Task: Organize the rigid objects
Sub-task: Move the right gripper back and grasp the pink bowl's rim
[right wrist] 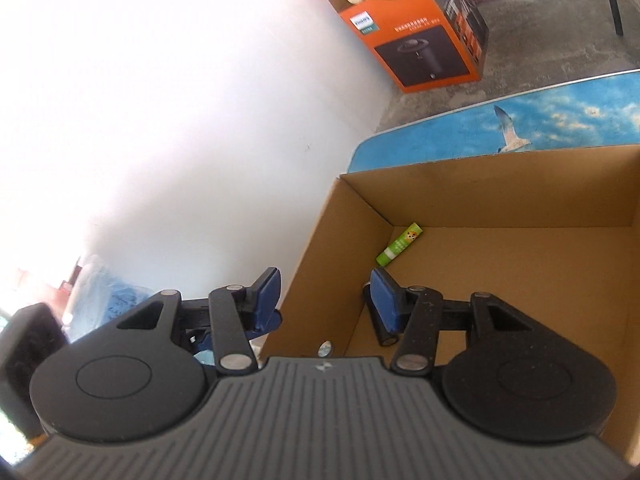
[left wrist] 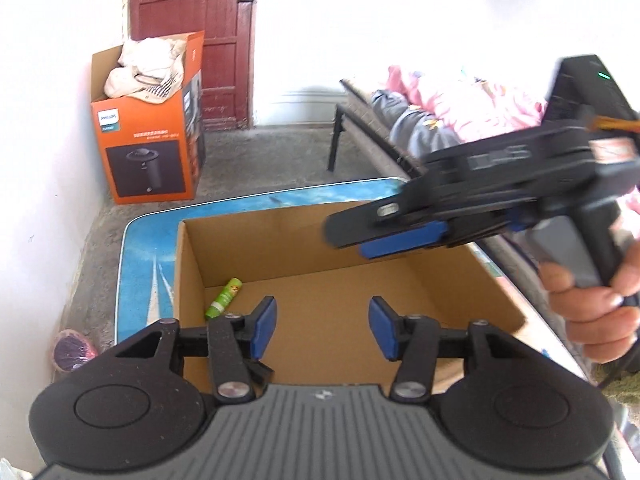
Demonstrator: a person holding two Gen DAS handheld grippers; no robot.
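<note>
A green tube [left wrist: 223, 298] is seen lying in the far-left corner of the cardboard box [left wrist: 188, 272] on the table [left wrist: 140, 264], while left claw [left wrist: 322, 328] and right claw [right wrist: 325, 300], both wide and empty, are held above it, little sorting done.

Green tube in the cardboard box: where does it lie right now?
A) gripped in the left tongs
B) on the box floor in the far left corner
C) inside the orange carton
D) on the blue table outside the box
B: the green tube lies on the cardboard box floor, in the far left corner, with both tongs open and clear of it.
</note>
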